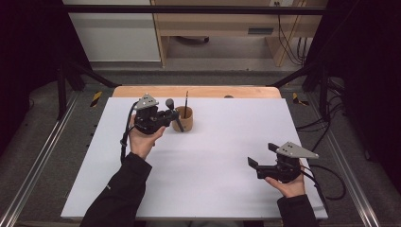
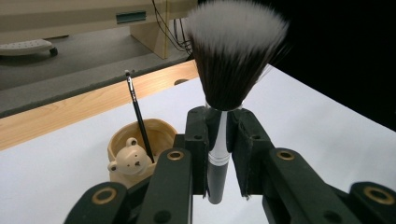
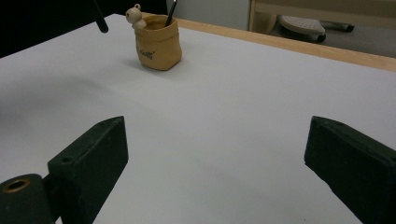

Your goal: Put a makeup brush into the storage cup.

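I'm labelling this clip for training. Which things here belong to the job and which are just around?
In the job:
- left gripper, shut on the makeup brush
- bear cup with thin brush

Just around:
- right gripper, open, idle
- white mat

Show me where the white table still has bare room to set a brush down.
Bare: the table between the left claw and right claw, plus the far right corner. Crowded: around the tan cup, where the left claw holds the big brush.

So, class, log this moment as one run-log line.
left gripper: shut on black-bristled makeup brush | tan bear-faced ceramic cup: holds thin black brush | right gripper: open, empty
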`<state>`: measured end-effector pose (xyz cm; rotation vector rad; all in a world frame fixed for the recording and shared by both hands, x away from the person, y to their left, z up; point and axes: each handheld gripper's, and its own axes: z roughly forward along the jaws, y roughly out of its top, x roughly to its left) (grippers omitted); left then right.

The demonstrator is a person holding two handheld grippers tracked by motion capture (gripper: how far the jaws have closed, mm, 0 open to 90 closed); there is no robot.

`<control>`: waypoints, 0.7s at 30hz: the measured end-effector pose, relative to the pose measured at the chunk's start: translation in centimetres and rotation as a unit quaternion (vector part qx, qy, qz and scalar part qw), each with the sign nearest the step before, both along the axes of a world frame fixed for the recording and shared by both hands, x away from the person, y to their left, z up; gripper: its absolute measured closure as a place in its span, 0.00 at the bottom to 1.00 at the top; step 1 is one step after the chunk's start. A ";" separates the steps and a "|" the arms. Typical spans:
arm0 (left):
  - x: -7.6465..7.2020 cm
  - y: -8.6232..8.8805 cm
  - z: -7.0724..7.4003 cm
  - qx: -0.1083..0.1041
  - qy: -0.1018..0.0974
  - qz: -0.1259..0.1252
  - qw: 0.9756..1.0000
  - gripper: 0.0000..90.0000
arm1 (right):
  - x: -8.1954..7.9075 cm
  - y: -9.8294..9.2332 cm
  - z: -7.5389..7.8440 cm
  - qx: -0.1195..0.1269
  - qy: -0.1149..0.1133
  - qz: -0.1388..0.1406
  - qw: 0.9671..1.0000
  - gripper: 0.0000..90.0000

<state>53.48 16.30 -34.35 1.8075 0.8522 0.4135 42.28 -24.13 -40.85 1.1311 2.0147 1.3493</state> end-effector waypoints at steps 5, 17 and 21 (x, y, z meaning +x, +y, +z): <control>0.7 -0.2 0.2 0.001 0.000 0.005 1.000 0.85 | 0.0 -0.1 0.0 0.000 -0.001 0.000 1.000 0.07; 2.4 -0.5 0.7 0.008 -0.001 0.023 1.000 0.85 | 0.0 -0.2 0.1 0.000 -0.002 -0.002 1.000 0.07; 3.1 -0.6 0.8 0.012 -0.001 0.027 1.000 0.85 | 0.0 -0.2 0.1 0.000 -0.003 -0.004 1.000 0.07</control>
